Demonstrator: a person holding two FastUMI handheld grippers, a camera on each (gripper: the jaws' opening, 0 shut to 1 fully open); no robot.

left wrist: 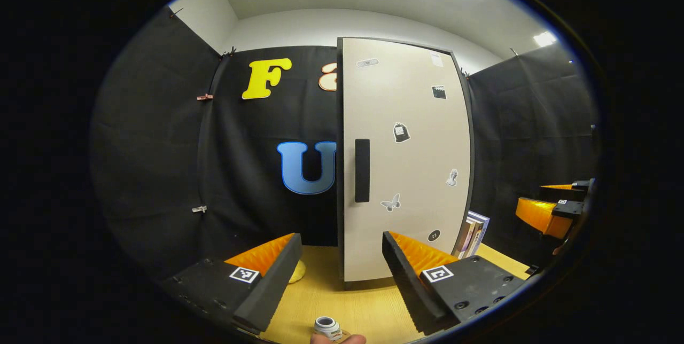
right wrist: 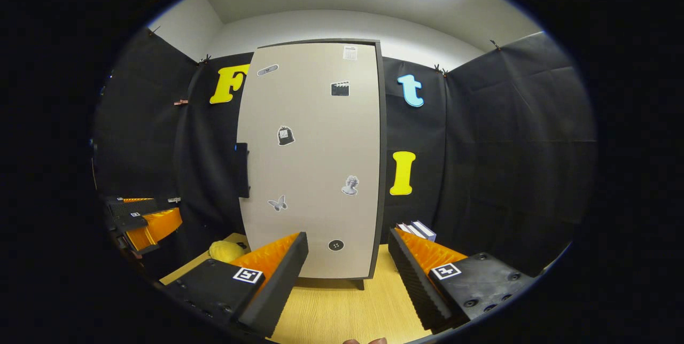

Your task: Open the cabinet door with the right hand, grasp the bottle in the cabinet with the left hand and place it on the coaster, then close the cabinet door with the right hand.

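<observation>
Cabinet door point(left wrist: 406, 157) is sitting closed, black handle point(left wrist: 362, 170) on its left edge. Left hand-held gripper point(left wrist: 342, 272) is hovering released over the bench point(left wrist: 342, 306), facing the door. Right hand-held gripper point(right wrist: 347, 274) is also hanging released, short of the door. Bottle top point(left wrist: 327, 327) is showing at the bench's near edge. Books point(left wrist: 473, 234) are leaning beside the cabinet.

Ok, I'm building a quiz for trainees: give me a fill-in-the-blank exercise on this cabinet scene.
The cabinet door is ___. Its handle is coloured ___. The left hand-held gripper and the right hand-held gripper both stand ___, holding nothing. Books stand to the ___ of the door in the left gripper view.
Missing words: shut; black; open; right.
</observation>
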